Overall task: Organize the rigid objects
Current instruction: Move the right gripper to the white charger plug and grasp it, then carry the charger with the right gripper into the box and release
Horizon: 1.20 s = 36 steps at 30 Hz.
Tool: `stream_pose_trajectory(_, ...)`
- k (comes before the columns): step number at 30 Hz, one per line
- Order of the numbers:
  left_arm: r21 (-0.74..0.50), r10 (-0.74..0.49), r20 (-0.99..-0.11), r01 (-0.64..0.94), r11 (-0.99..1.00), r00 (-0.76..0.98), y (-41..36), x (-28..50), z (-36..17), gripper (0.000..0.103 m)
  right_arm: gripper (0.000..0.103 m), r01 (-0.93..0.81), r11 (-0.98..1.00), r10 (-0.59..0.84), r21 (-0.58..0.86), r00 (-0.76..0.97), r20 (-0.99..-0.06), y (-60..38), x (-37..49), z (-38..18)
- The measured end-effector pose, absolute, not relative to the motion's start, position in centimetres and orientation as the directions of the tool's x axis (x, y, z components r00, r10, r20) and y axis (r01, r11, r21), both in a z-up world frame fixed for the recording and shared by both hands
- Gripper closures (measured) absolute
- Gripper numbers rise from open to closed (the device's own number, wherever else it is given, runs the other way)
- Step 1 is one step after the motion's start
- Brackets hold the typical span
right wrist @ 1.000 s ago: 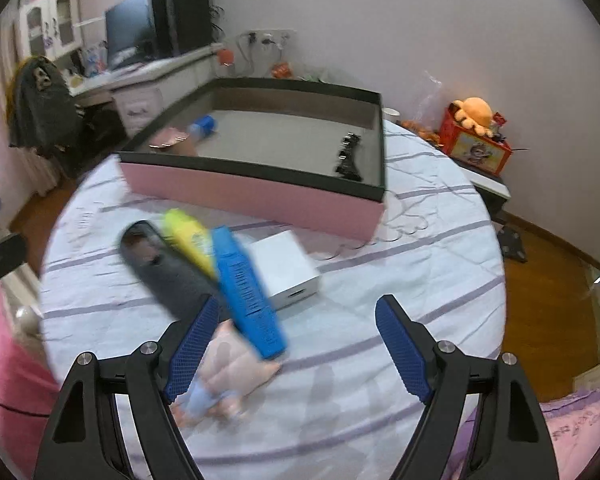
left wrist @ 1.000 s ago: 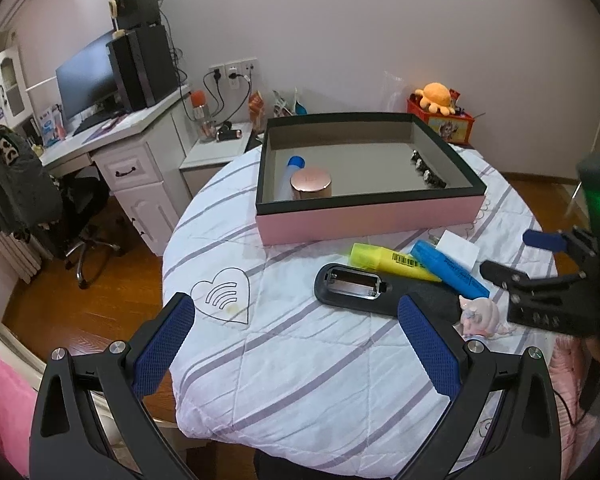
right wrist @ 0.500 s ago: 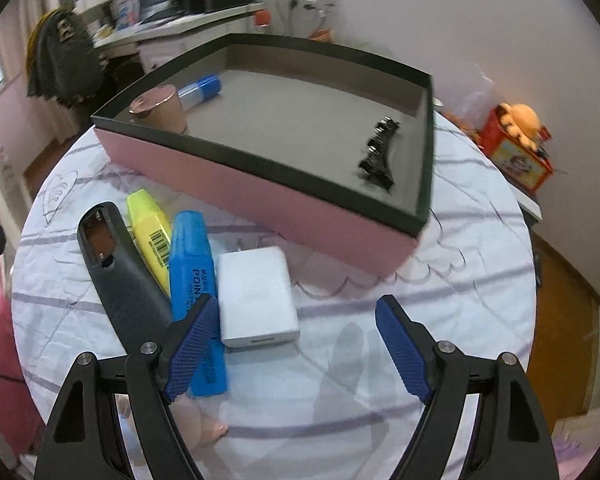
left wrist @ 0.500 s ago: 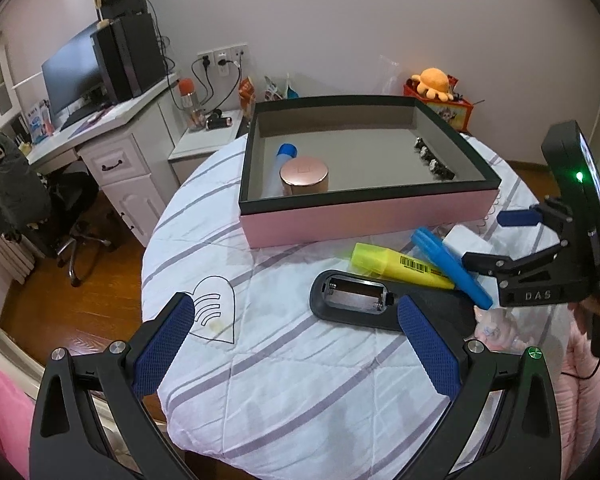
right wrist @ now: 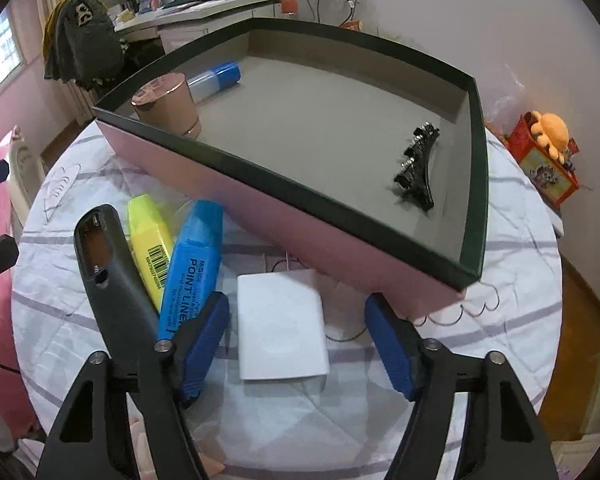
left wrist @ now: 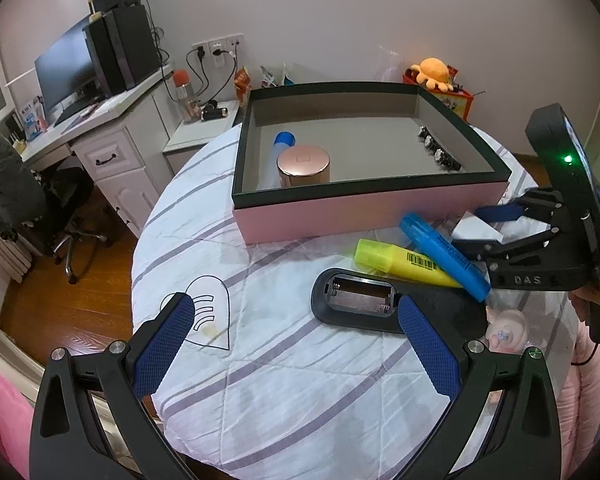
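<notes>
Right gripper closing in on the white box

The white box [right wrist: 281, 326] lies flat on the table [left wrist: 300, 400], just in front of the pink tray [right wrist: 300, 236], between the right gripper [right wrist: 296, 344]'s closing jaws, not yet pinched. They straddle its narrow width, probably to lift it into the tray. The left gripper [left wrist: 296, 354] hovers, jaws apart and empty, near the black remote [left wrist: 380, 304].

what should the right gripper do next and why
Probably finish closing. The right gripper brackets the white box, jaws closing but with gaps still showing either side. Three things already lie in the pink tray, so lift it there next.
</notes>
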<state>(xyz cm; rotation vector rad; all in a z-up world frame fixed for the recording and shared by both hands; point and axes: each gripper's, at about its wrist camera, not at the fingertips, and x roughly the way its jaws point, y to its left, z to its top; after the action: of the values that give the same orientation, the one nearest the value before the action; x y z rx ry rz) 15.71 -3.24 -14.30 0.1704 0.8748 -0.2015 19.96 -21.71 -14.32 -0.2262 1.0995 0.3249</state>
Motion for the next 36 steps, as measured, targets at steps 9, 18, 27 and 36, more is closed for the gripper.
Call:
stream_pose_trajectory(9,0.039,-0.136,-0.767,0.257,0.966,0.627,-3.2,15.7,-13.9,0.0,0.062,-0.341,0.94,0.142,-0.003,0.401,-0.905,-21.6,18.7,-14.1)
stream_pose_trajectory(18,0.004,-0.172,-0.723,0.253,0.967,0.669,-3.2,17.1,-11.9,0.0,0.062,-0.324,0.944,0.221,0.07,0.459,-0.861,-22.0,17.0,-8.6)
stream_pose_trajectory(27,-0.005,-0.152,-0.709,0.21,0.978,0.689,-3.3,21.3,-11.3,0.0,0.062,-0.239,0.965,0.221,0.105,0.536,-0.815,-22.2,23.1,-6.1)
stream_pose_trajectory(36,-0.004,-0.125,-0.736,0.18,0.984,0.665,-4.4,28.8,-12.0,0.0,0.062,-0.143,0.981,0.186,0.133,0.485,-0.855,-23.3,32.0,-9.4)
